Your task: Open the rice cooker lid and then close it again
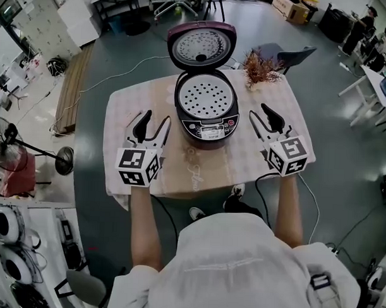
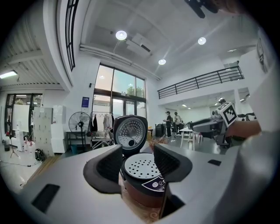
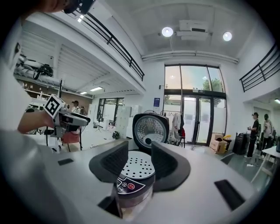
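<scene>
Rice cooker (image 1: 206,113) standing open on a cloth-covered tabletop (image 1: 128,113), centred from left to right and set toward the far edge.

Nearest the camera, a person in a white top reaches both bare forearms over the tabletop's near edge. Each hand holds a two-jaw gripper with a marker cube on it.

The left gripper (image 1: 155,120) is above the left half of the tabletop, beside the cooker and not touching it. Its dark fingers (image 2: 109,164) stand apart with nothing gripped between them; the left gripper view shows the cooker through the gap.

The right gripper (image 1: 258,112) is above the right half, also clear of the cooker. Its fingers (image 3: 114,162) are likewise apart and hold nothing, and the cooker shows beyond them.

The cooker's control panel (image 1: 210,127) faces the near edge. Behind it, a round perforated plate (image 1: 206,96) fills the open top. The lid (image 1: 201,46) is hinged at the back and stands raised over the far edge, its pale inner face showing.

A bunch of dried reddish plant stems (image 1: 260,67) sits at the far edge, right of the cooker. Beyond the table is a grey floor, with a standing fan (image 1: 10,144) far left.
</scene>
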Demonstrator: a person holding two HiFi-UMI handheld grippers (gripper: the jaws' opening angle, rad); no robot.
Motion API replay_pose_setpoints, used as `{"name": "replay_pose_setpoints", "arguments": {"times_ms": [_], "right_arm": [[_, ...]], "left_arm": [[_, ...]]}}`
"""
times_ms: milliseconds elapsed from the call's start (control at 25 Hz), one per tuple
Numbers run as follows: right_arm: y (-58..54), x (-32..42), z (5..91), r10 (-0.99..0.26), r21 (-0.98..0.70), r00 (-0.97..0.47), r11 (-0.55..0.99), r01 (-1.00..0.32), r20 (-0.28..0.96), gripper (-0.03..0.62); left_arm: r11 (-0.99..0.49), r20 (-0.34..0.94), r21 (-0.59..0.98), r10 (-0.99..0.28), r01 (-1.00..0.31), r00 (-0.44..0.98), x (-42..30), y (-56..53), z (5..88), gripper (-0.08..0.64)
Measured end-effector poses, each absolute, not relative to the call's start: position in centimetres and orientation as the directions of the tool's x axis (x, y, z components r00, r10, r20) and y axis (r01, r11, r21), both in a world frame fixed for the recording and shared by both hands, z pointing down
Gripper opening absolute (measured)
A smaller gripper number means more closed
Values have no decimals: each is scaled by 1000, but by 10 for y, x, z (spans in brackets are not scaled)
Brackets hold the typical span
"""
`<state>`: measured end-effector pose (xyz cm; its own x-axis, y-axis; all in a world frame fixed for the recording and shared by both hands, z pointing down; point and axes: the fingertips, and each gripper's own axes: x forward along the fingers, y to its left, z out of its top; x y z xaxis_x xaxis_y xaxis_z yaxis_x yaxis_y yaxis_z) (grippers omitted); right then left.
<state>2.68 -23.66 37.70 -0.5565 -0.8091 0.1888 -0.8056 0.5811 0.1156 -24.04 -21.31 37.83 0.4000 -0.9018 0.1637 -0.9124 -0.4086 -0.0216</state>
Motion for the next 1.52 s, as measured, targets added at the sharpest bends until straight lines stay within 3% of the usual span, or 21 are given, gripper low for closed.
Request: {"name": "replay_pose_setpoints", "arguments": {"times_ms": [800, 1520], "right_arm": [[-313, 19, 350, -778, 279, -595, 628, -727, 200, 178], [-450, -4, 340, -701, 270, -687, 711, -650, 193, 209]], "left_arm": [[-447, 205, -78, -882, -891, 424, -242, -281, 365, 235], [-464, 231, -190, -878, -865, 420, -240, -410, 349, 236]]}}
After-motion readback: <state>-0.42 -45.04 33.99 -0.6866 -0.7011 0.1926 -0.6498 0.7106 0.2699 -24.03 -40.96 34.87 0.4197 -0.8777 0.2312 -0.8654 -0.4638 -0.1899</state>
